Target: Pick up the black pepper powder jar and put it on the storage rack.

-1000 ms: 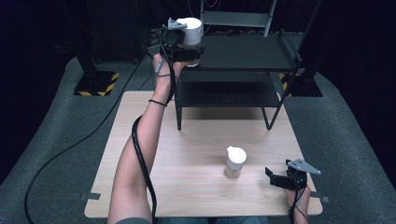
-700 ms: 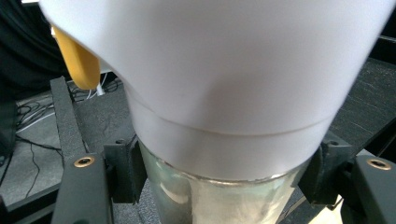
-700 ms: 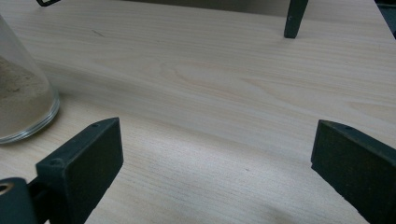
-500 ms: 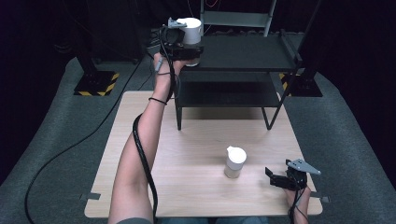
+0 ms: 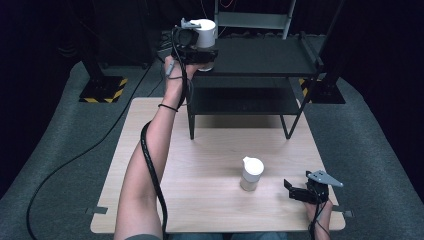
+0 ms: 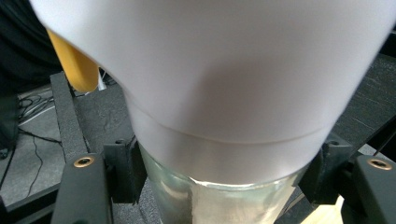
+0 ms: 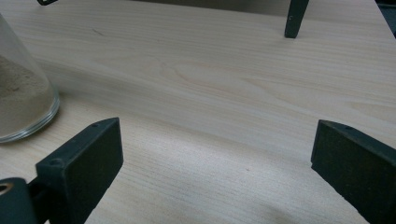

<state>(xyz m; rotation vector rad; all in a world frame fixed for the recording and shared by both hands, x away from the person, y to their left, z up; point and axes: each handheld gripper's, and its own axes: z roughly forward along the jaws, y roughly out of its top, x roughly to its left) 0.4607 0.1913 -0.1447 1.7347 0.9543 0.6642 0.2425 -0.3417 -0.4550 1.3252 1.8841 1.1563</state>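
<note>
Left claw (image 5: 200,50) clamped on jar (image 5: 204,35) at 12 o'clock, upright for setting on shelf (image 5: 260,57). Right claw (image 5: 292,190) wide, idle on counter (image 5: 200,190), second jar (image 5: 251,173) at its 9.

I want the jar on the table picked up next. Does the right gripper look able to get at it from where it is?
Probably yes. The right gripper rests on the table with its jaws open and empty, and the jar stands upright just beside it with bare wood between them. The left gripper is away at the shelf.

High view overhead; gripper views close (table (image 5: 210,165) shared)
</note>
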